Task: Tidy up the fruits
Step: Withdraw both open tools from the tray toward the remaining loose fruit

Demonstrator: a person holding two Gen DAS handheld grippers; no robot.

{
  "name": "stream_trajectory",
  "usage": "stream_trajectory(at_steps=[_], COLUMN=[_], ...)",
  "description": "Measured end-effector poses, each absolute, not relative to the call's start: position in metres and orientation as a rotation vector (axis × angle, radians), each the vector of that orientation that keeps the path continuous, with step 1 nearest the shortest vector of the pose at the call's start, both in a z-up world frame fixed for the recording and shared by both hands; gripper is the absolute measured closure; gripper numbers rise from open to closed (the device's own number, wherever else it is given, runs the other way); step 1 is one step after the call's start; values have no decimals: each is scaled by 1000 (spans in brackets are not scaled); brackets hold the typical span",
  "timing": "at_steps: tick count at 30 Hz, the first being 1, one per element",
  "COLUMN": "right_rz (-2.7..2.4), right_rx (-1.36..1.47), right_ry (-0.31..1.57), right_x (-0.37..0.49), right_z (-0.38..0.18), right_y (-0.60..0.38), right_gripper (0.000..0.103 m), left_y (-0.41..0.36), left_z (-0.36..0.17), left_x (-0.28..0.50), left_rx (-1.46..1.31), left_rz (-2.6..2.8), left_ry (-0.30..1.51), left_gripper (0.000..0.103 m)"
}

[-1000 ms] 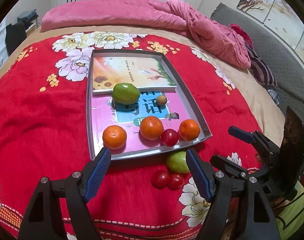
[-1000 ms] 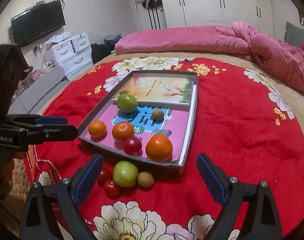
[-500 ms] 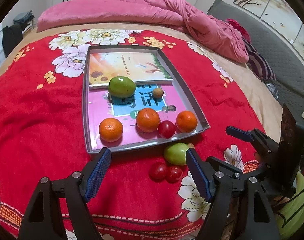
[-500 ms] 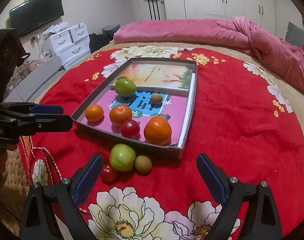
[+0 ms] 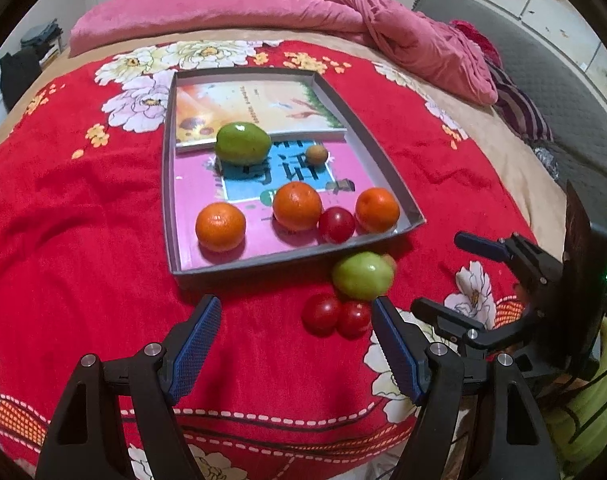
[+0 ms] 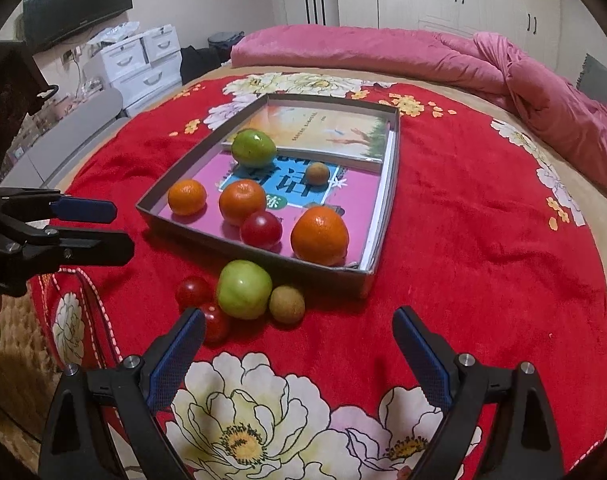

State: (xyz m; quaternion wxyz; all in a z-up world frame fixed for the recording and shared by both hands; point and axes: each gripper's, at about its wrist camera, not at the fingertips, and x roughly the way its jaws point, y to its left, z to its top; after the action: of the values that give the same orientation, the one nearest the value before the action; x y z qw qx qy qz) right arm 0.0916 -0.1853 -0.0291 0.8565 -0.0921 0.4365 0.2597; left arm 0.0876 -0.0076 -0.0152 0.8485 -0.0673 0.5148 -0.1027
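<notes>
I've closed in on the four loose fruits [image 6: 243, 295] beside the tray [image 6: 259, 257]; both grippers [image 6: 299, 352] [image 5: 293, 340] released, pick next.

Legible text: printed book covers in the tray only.
Pink book [image 5: 207, 184]: large dark Chinese characters on its blue panel [image 6: 281, 182], partly hidden by fruit; "话" is readable, the rest uncertain. Upper book [image 5: 255, 106]: one line of small print, too fine to read.
</notes>
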Motion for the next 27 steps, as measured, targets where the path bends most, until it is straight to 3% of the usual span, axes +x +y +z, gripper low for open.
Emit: stream_trajectory(at_steps=[23,27], right_rz=[525,487], right_rx=[-256,-315], right_ry=[922,933], right_x=[89,91], right_z=[-37,-46], right_y=[-182,-180], right_gripper=[9,18], left_y=[-21,-19], left_z=[-36,-40], left_x=[83,84], left_rx=[-99,-110], left_rz=[-228,-228], left_ry=[1163,1168], left_gripper=[25,25])
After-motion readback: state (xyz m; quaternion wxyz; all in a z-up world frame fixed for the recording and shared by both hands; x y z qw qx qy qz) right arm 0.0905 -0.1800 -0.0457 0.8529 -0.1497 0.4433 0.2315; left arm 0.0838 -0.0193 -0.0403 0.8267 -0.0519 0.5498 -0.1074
